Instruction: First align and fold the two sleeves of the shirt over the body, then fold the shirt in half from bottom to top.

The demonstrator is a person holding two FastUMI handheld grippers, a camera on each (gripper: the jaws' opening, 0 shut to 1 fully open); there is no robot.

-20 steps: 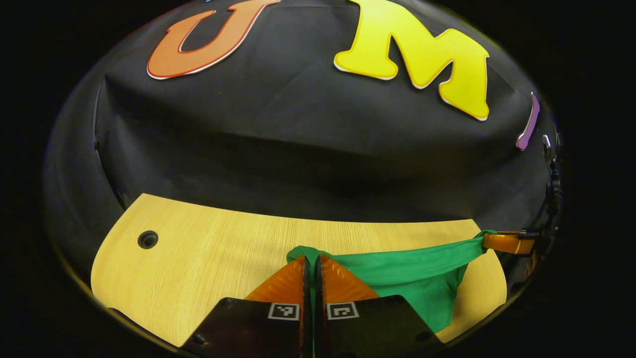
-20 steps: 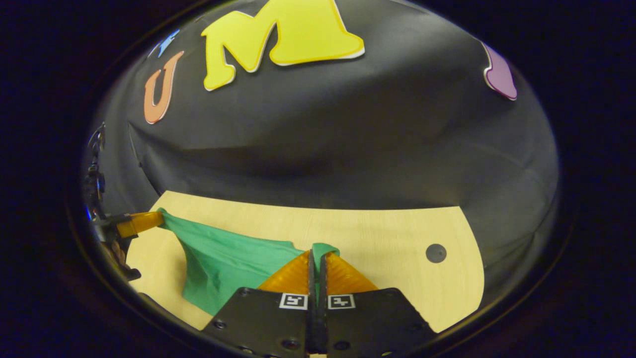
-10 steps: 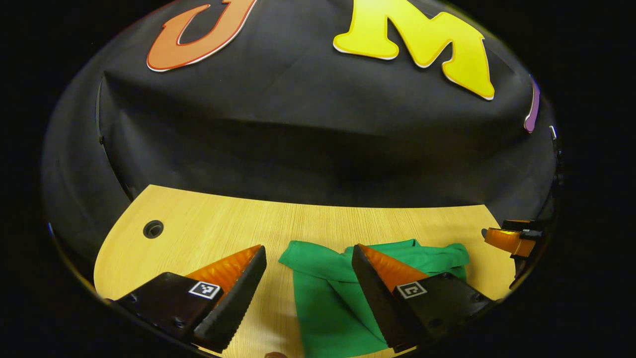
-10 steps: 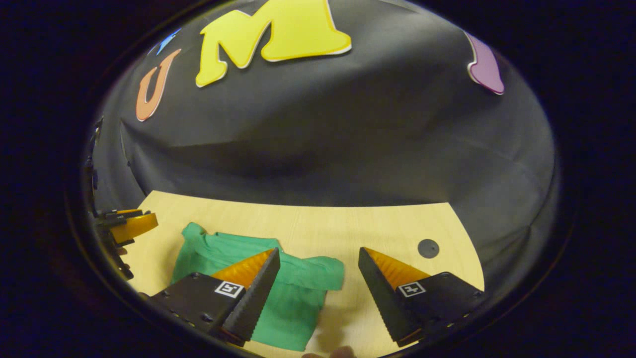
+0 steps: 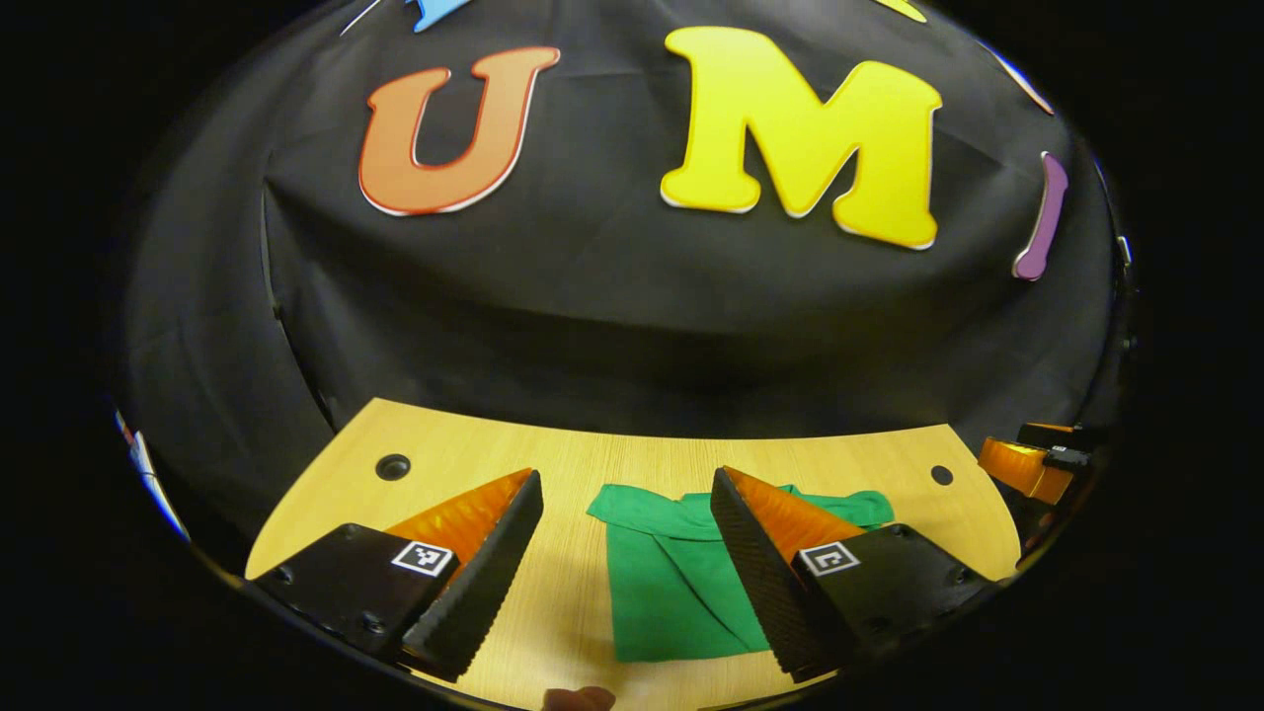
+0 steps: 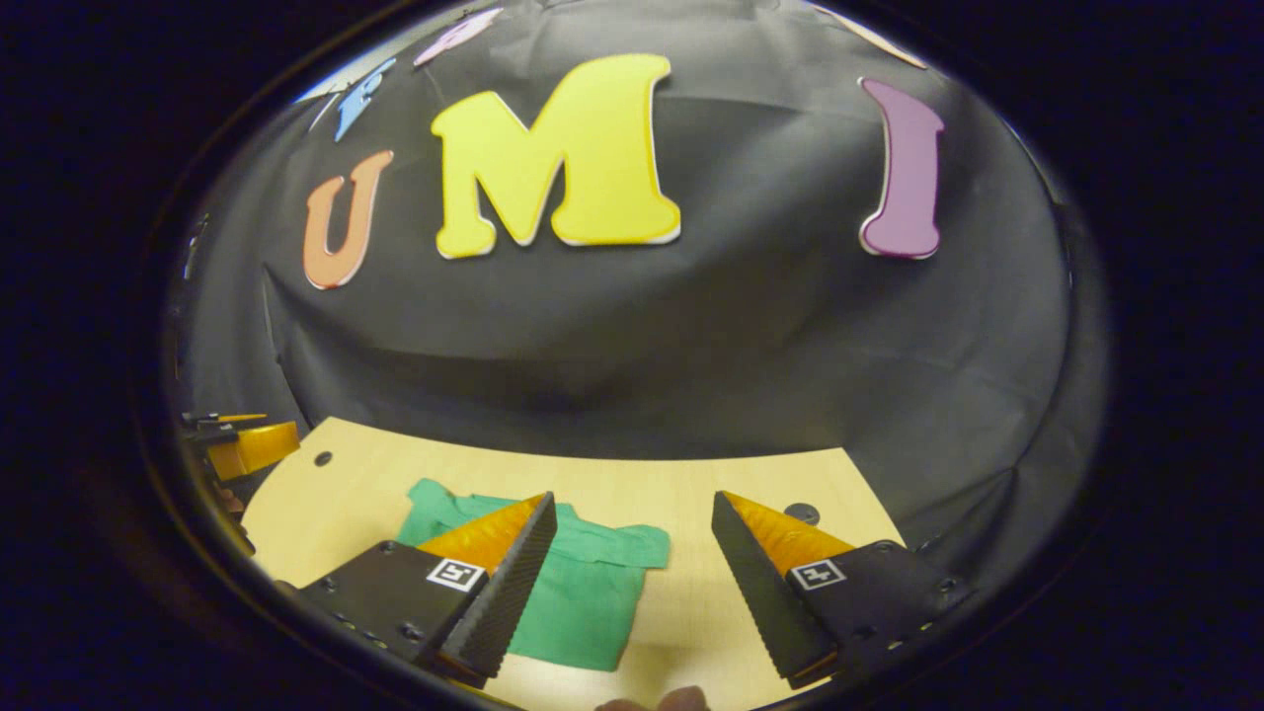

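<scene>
Shirt lies folded into a compact bundle mid-table, toward the near edge; both folds look done. Left gripper and right gripper gape wide, holding nothing.

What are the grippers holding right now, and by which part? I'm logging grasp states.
Nothing. The left gripper and right gripper are both open, and the folded green shirt lies free on the light wooden table.
</scene>
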